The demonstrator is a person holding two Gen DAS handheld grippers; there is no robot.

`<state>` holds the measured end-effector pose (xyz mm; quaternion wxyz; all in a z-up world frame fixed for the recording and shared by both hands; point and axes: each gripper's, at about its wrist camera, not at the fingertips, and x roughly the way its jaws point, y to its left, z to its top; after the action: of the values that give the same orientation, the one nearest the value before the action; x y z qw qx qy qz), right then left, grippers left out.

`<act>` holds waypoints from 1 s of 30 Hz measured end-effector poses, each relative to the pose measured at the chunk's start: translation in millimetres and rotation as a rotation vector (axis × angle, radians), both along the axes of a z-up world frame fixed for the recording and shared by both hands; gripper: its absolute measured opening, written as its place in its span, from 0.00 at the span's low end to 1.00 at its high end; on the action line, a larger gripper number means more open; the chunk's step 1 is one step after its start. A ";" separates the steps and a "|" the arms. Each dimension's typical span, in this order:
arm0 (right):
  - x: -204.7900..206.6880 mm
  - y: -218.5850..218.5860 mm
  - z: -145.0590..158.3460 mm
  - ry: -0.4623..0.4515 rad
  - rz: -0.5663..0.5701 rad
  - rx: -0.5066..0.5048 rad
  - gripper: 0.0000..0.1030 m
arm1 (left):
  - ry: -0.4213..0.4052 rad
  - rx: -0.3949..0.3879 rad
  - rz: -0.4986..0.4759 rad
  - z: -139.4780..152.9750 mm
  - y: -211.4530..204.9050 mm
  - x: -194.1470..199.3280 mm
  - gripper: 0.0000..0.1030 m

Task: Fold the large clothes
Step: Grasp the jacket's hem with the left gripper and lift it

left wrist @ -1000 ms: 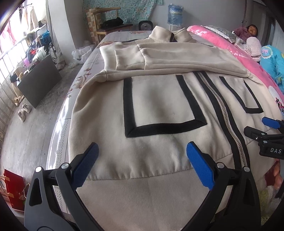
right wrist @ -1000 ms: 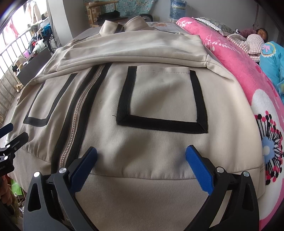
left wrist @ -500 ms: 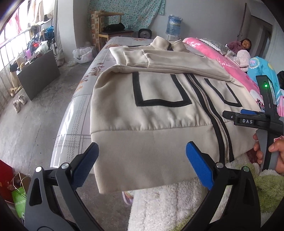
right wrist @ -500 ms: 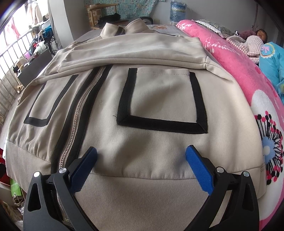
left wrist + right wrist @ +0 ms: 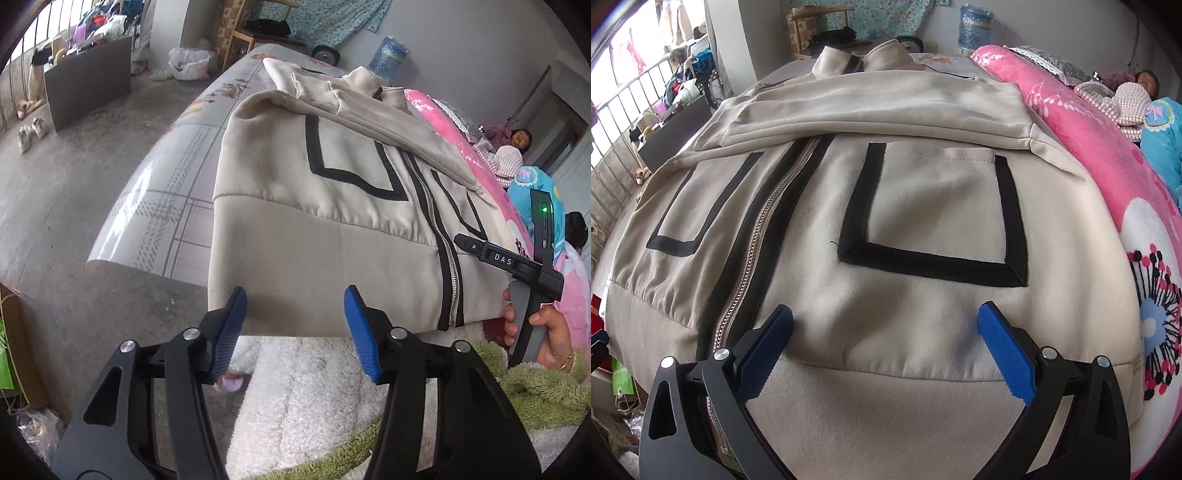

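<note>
The left gripper (image 5: 295, 317) hangs off the near end of the bed (image 5: 173, 199), tilted, its blue fingers (image 5: 360, 332) spread wide with nothing between them, tips just short of the hanging hem of the beige jacket (image 5: 332, 206). The right gripper (image 5: 884, 345) sits low over the jacket's (image 5: 923, 206) waistband, fingers (image 5: 1004, 350) likewise spread apart and gripping nothing; whether the pads touch the cloth is hard to tell. In the left view its black body and the bare hand (image 5: 546, 332) on its handle show at the right edge. The jacket lies front-up along the bed, zipper (image 5: 753, 266) closed, sleeves folded across the chest, collar at the far end. A pink blanket (image 5: 1108, 158) lies to its right. The jacket's far side is hidden behind the sleeves.
</note>
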<state>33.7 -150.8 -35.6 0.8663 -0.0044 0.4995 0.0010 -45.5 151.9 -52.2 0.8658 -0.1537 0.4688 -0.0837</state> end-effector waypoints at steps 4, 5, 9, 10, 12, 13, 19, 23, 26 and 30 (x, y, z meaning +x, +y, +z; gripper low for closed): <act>-2.7 0.6 -0.7 -0.017 -0.006 0.002 0.94 | 0.003 0.014 0.040 -0.3 8.0 -1.6 0.48; -3.0 0.9 -0.8 -0.018 -0.009 0.001 0.94 | -0.003 0.027 0.051 1.2 9.5 -1.0 0.48; -2.1 0.9 -0.5 -0.014 -0.009 0.000 0.94 | 0.023 0.082 0.086 -4.4 14.2 4.6 0.48; -1.8 0.8 -0.4 -0.013 -0.010 -0.001 0.94 | 0.036 0.075 0.088 -7.0 16.2 5.1 0.48; -1.7 0.6 -0.1 -0.014 -0.010 -0.001 0.94 | 0.055 0.064 0.092 -13.4 20.2 3.9 0.48; -1.5 1.0 0.0 -0.015 -0.013 -0.003 0.94 | 0.067 0.044 0.097 -17.9 22.9 4.1 0.48; -0.9 2.0 -0.3 -0.009 -0.013 -0.004 0.94 | 0.090 -0.124 0.120 -37.0 41.5 10.5 0.49; 1.5 -0.4 1.3 0.017 0.009 0.009 0.94 | 0.077 -0.220 0.120 -39.3 47.2 9.3 0.43; 1.0 0.1 10.7 0.045 0.036 0.015 0.94 | 0.075 -0.257 0.104 -36.6 48.0 4.8 0.21; -20.9 40.8 49.3 -0.077 0.261 -0.046 0.94 | 0.062 -0.254 0.099 -22.8 45.9 -3.6 0.05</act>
<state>12.8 -110.0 13.7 0.8769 -0.0894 0.4611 0.1019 -49.1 197.8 -75.0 0.8276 -0.2876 0.4727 -0.0946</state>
